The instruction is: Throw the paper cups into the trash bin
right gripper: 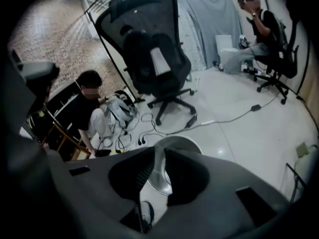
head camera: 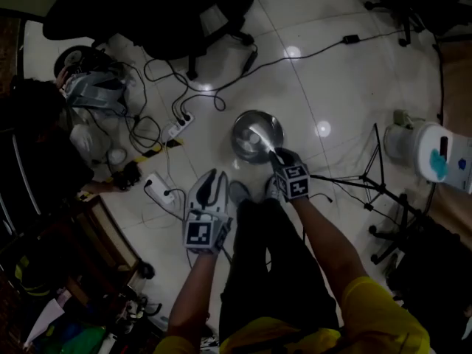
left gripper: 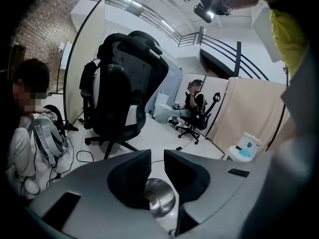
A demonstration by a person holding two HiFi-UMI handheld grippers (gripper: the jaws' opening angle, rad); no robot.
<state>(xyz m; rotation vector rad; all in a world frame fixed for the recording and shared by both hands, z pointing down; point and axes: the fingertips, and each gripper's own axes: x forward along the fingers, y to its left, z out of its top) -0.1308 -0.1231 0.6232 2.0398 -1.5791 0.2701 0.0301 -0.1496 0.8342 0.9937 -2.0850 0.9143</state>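
**Q:** What lies nearest?

**A:** Two grippers, one in each hand. The left gripper has its jaws slightly apart, with nothing between them. In the head view it hangs at the bin's 7 o'clock, well apart from it. The right gripper has its jaws close together with a thin slit between them, and the pads press on nothing. Its tips sit at the bin's 5 o'clock rim; whether they touch it cannot be told.

**Q:** And the task's thing?

**A:** One round, shiny steel trash bin stands at 12 o'clock of the person's shoes. Its long axis is vertical and its mouth points up.

**Q:** Where is there room to move?

**A:** Bare pale floor tiles run from the bin's 12 to 2 o'clock. From 8 to 11 o'clock lie black cables and two white power strips. One black tripod stand is at 4 o'clock. Beyond it, at 3 o'clock, is one white cylindrical appliance with a teal patch. Farthest, at 11 o'clock, stands one black mesh office chair.
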